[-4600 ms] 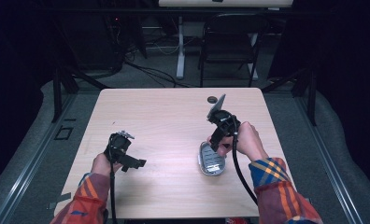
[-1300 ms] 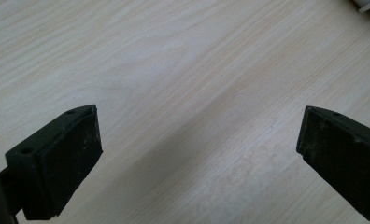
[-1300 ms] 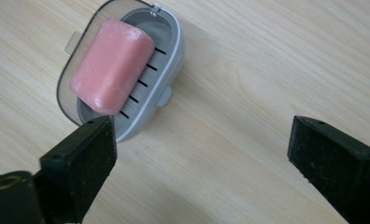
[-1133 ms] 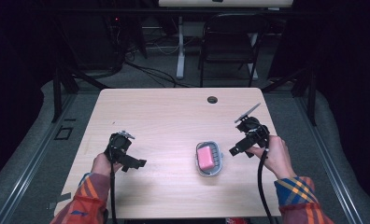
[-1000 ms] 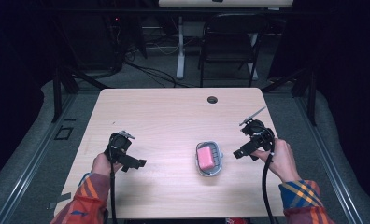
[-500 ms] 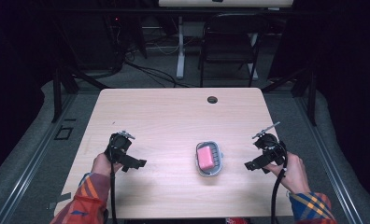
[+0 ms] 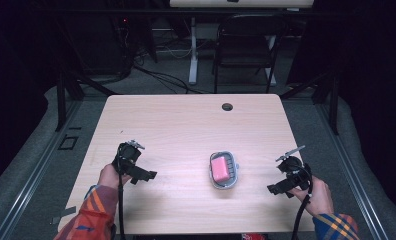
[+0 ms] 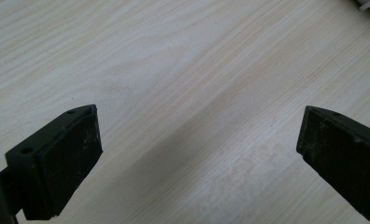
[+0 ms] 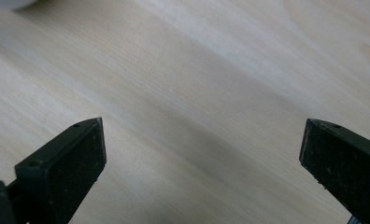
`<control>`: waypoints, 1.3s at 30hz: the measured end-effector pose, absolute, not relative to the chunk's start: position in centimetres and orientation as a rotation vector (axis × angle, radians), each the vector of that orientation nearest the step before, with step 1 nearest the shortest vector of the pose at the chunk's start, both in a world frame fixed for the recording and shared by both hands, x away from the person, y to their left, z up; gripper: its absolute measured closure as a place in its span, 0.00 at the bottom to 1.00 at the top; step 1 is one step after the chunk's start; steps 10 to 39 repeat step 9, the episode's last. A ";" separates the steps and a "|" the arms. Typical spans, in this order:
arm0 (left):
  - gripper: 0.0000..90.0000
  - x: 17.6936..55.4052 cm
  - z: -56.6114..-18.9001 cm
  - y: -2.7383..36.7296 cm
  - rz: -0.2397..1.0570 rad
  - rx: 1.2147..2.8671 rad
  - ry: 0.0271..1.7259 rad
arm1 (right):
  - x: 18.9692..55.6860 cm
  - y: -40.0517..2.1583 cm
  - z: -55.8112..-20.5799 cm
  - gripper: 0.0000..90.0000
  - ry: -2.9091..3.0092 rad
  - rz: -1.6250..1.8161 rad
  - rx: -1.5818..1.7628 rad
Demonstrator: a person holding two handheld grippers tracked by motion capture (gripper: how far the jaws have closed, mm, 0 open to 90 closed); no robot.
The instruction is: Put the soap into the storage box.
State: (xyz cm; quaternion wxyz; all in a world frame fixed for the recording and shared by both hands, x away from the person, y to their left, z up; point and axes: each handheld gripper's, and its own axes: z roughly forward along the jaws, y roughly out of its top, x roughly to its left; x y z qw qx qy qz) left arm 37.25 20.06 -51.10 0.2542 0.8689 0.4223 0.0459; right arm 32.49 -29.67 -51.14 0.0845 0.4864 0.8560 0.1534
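- The left gripper [image 7: 136, 167] has its jaws spread wide with nothing between them, over bare pale wood grain near the desk's left front.
- The right gripper [image 7: 286, 179] has its jaws just as wide apart and empty, near the right front edge.
- Between the two, a grey soap dish [image 7: 224, 171] holding a pink soap bar [image 7: 220, 168] sits on the desk [image 7: 186, 125].
- A round cable hole [image 7: 227, 106] lies near the far edge.
- Beyond the desk, a dark chair [image 7: 243, 47] and floor cables [image 7: 161, 75] stand in a dim room.
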 end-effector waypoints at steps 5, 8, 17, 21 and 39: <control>0.00 37.3 -51.1 20.1 0.125 2.359 1.149 | 32.5 -29.4 -51.7 0.01 2.583 0.423 1.434; 0.00 37.3 -51.1 20.0 0.125 2.359 1.146 | 32.6 -29.2 -52.1 0.01 2.591 0.409 1.441; 0.00 37.3 -51.1 20.0 0.124 2.359 1.146 | 32.7 -29.2 -52.2 0.01 2.589 0.401 1.431; 0.00 37.3 -51.1 20.0 0.124 2.359 1.146 | 32.7 -29.2 -52.2 0.01 2.589 0.401 1.431; 0.00 37.3 -51.1 20.0 0.124 2.359 1.146 | 32.7 -29.2 -52.2 0.01 2.589 0.401 1.431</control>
